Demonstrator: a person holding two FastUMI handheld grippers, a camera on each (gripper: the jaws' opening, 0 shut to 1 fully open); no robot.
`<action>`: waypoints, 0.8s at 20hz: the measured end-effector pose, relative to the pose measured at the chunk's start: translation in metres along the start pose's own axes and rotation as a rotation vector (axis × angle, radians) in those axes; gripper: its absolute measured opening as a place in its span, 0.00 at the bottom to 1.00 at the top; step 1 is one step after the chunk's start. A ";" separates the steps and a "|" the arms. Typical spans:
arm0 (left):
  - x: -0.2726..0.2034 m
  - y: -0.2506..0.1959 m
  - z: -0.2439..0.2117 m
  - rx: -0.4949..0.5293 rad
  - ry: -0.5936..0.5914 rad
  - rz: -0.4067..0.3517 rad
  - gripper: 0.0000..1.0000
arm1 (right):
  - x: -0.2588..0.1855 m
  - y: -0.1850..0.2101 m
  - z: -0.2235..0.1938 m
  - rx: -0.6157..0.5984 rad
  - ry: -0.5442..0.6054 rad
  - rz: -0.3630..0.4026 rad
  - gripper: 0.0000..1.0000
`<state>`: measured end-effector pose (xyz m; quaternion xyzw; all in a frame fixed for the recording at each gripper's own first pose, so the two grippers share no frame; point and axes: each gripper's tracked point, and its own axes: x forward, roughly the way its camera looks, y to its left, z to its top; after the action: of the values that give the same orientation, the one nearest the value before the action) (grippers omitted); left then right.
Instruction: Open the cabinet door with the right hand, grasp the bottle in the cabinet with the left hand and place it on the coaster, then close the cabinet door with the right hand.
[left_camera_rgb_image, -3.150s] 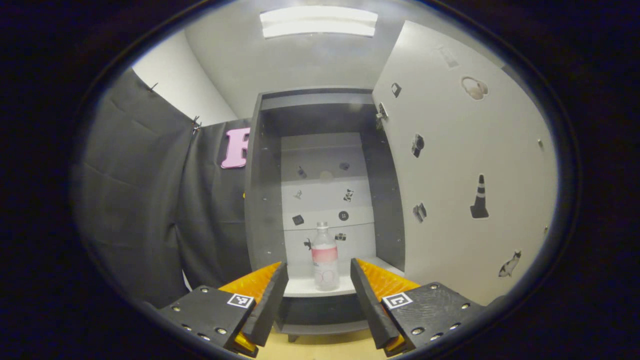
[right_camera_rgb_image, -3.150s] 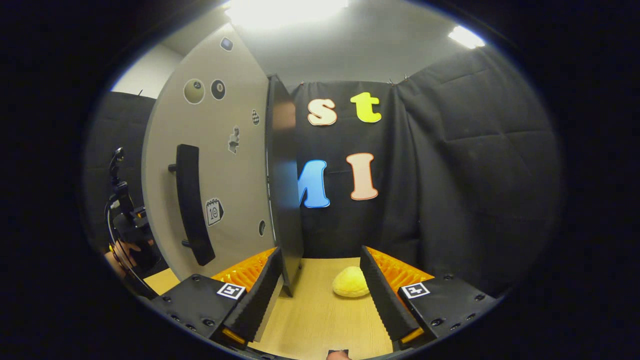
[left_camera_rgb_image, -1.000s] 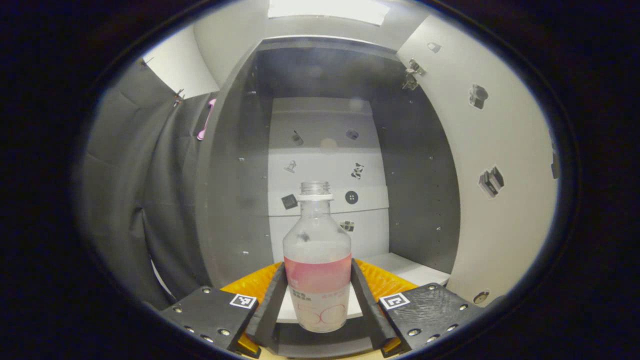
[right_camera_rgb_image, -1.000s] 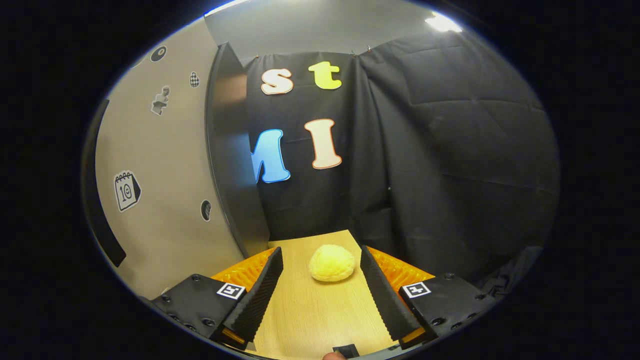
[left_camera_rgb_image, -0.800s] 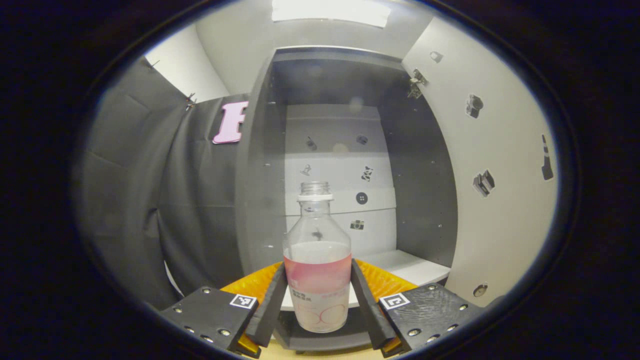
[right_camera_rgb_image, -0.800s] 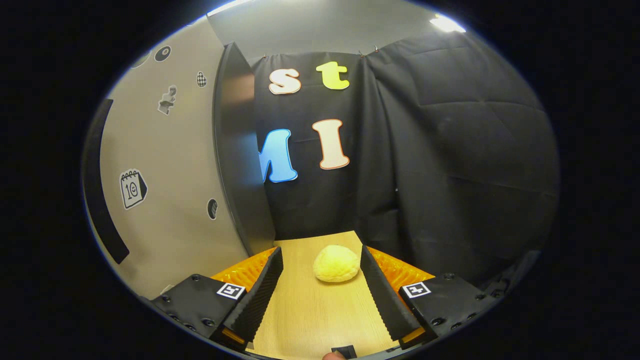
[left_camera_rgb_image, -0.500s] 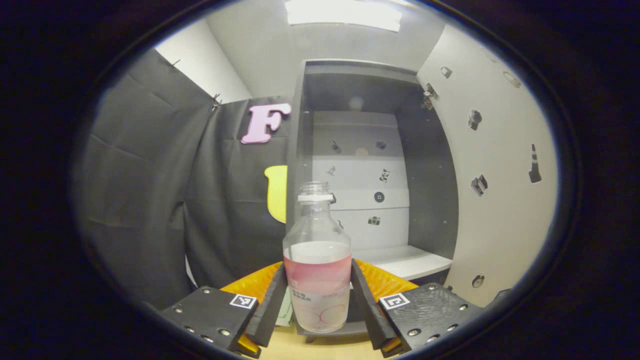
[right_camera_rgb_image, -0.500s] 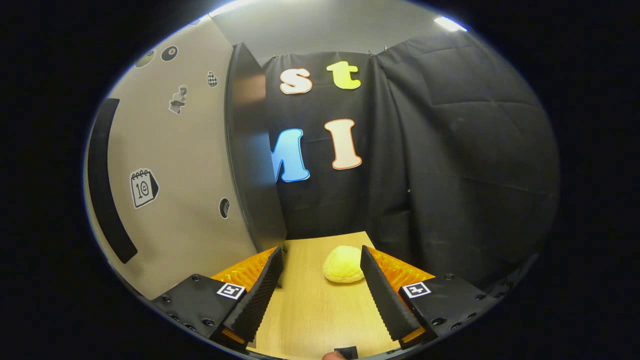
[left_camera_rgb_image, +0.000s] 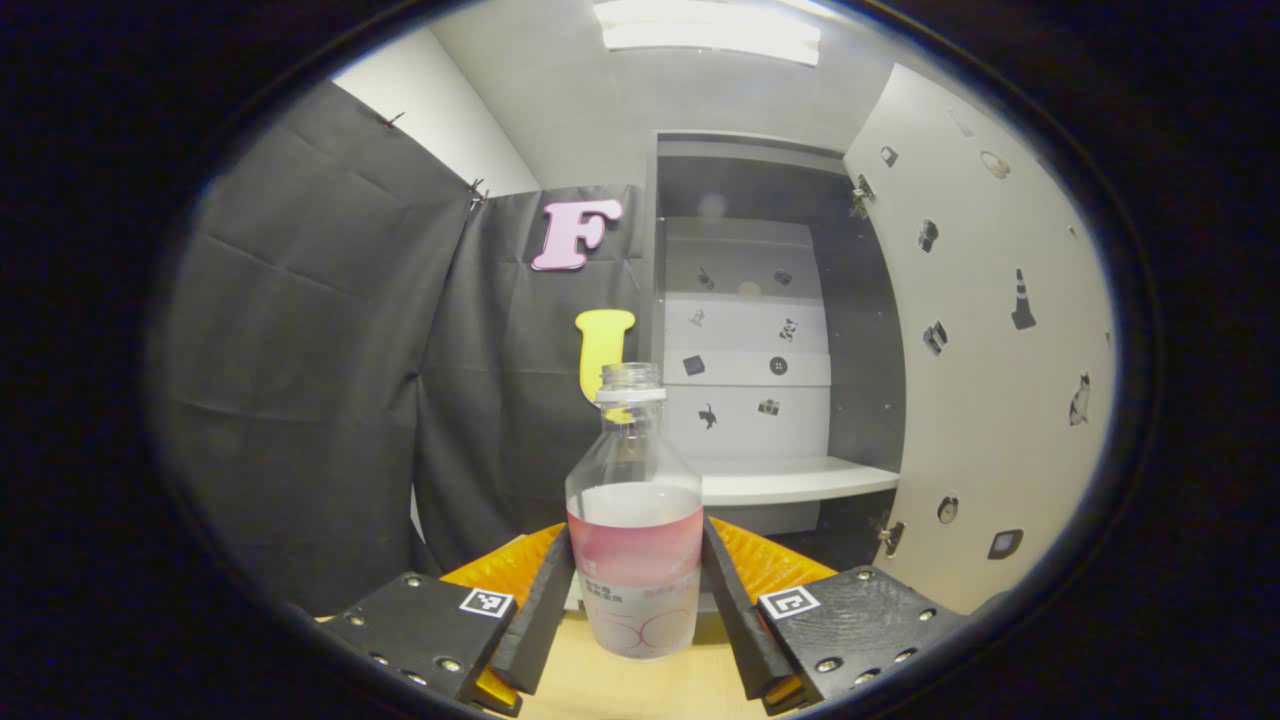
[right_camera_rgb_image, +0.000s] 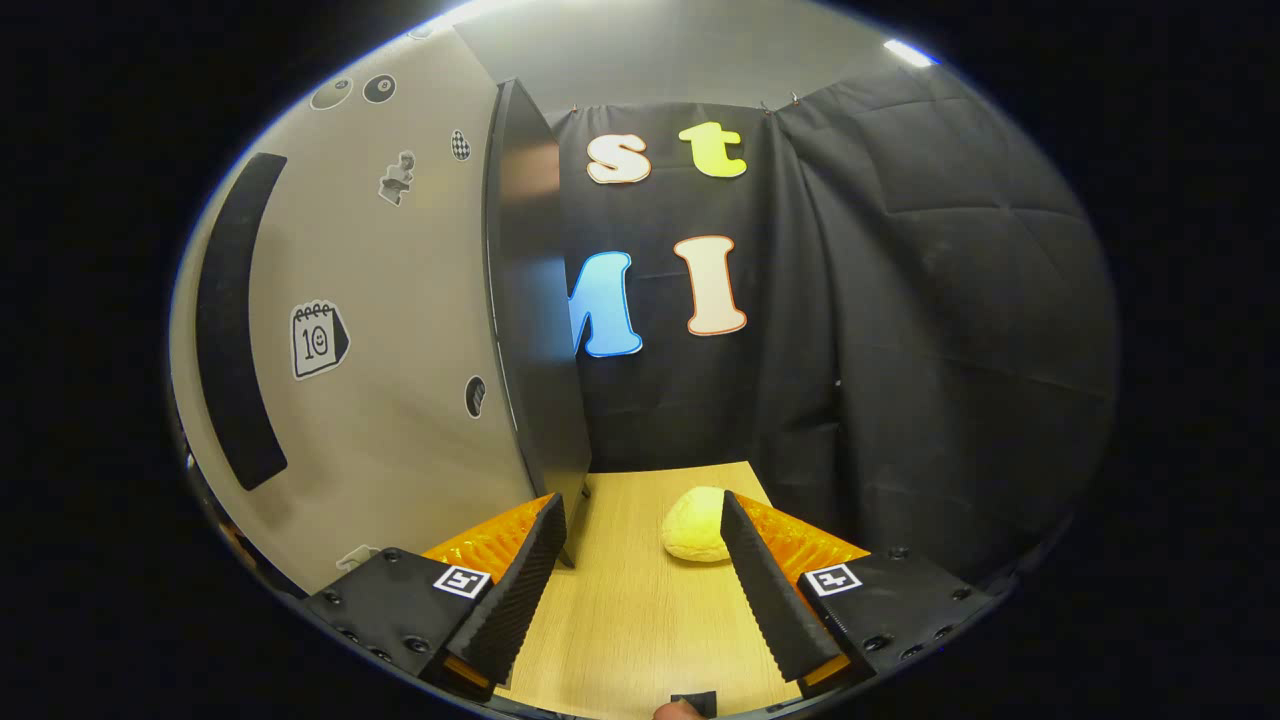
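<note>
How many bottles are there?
1. The bottle is upright between the left gripper's fingers, out in front of the open cabinet. Others may be hidden.

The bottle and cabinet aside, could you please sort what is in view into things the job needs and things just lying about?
Part of the job:
- bottle, clamped in the left gripper
- cabinet with its open door and door handle
- right gripper, open and holding nothing

Just lying about:
- yellow bun-like lump on the wooden table
</note>
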<state>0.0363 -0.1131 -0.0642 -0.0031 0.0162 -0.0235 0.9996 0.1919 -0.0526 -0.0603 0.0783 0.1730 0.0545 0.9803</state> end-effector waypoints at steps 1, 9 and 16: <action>-0.009 0.003 -0.007 -0.007 0.004 0.004 0.72 | -0.001 0.000 -0.001 0.011 -0.005 0.002 0.98; -0.055 0.020 -0.073 -0.031 0.085 0.059 0.74 | -0.014 -0.023 -0.013 0.054 -0.030 -0.043 0.98; -0.069 0.014 -0.141 -0.024 0.132 0.086 0.76 | -0.016 -0.035 -0.029 0.060 -0.015 -0.065 0.98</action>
<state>-0.0365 -0.0964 -0.2032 -0.0129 0.0827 0.0194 0.9963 0.1696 -0.0855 -0.0884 0.1025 0.1697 0.0170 0.9800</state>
